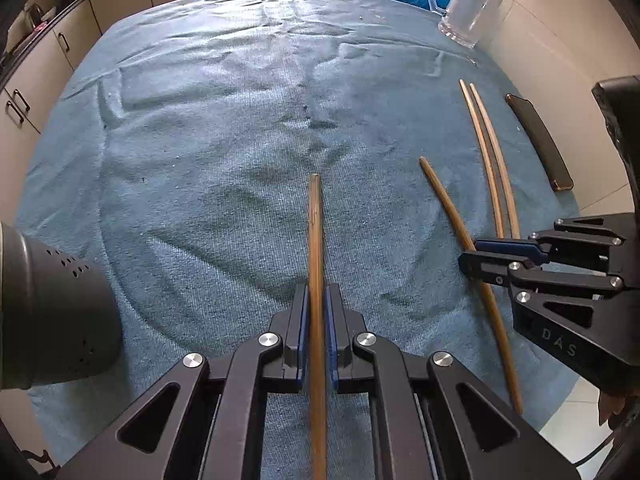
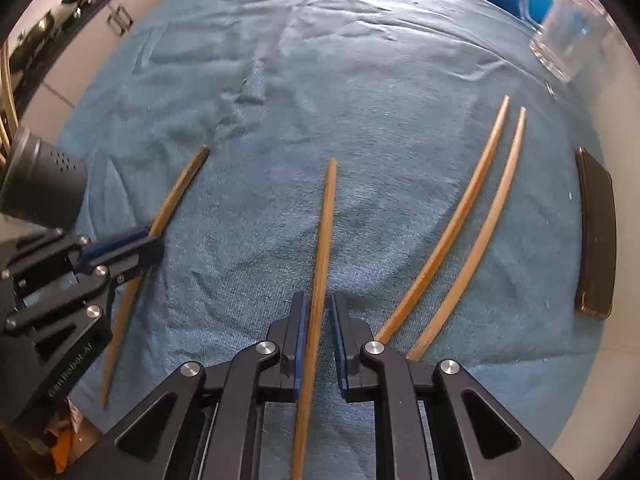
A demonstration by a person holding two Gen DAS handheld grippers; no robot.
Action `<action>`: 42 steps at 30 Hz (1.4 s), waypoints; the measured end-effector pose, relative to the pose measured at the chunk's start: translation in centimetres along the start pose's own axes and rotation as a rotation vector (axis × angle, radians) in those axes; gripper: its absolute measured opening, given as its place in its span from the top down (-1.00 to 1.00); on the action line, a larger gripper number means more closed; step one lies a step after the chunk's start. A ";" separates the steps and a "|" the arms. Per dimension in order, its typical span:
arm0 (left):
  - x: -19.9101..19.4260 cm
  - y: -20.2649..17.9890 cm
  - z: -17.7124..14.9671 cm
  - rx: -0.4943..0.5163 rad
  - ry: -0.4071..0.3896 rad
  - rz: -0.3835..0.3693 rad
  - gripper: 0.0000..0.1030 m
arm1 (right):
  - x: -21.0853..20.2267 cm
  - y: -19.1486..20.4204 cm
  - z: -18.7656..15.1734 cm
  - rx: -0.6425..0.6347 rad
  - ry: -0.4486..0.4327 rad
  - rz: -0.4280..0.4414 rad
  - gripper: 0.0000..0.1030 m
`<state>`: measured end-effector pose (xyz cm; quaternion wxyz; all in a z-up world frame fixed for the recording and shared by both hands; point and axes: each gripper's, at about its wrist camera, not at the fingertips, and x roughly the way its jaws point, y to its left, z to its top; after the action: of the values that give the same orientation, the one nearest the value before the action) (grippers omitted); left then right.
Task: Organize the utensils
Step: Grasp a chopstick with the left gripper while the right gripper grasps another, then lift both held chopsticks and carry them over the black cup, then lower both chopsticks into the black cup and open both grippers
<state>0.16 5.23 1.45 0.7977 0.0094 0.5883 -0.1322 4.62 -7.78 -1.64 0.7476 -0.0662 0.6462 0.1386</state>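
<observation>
Left tongs [image 1: 316,308] clamped on a brown wooden chopstick [image 1: 316,240]; right tongs [image 2: 320,320] slightly apart around another brown chopstick [image 2: 324,232], above blue-towelled counter [image 1: 220,140].

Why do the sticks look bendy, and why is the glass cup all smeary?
Right wrist view: the fisheye lens curves the pale chopsticks, and the glass mug at the edge is blurred. Left wrist view: the mug looks sharper, but the chopsticks still bow.
</observation>
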 end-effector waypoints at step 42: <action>-23.9 17.2 -2.6 -0.415 -1.001 0.030 0.87 | -17.6 16.3 4.8 0.082 -1.035 0.446 0.86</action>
<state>-4.98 27.06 20.73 0.9674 -0.2039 0.1498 0.0100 2.19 7.00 17.70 0.9215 0.1777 0.1987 0.2825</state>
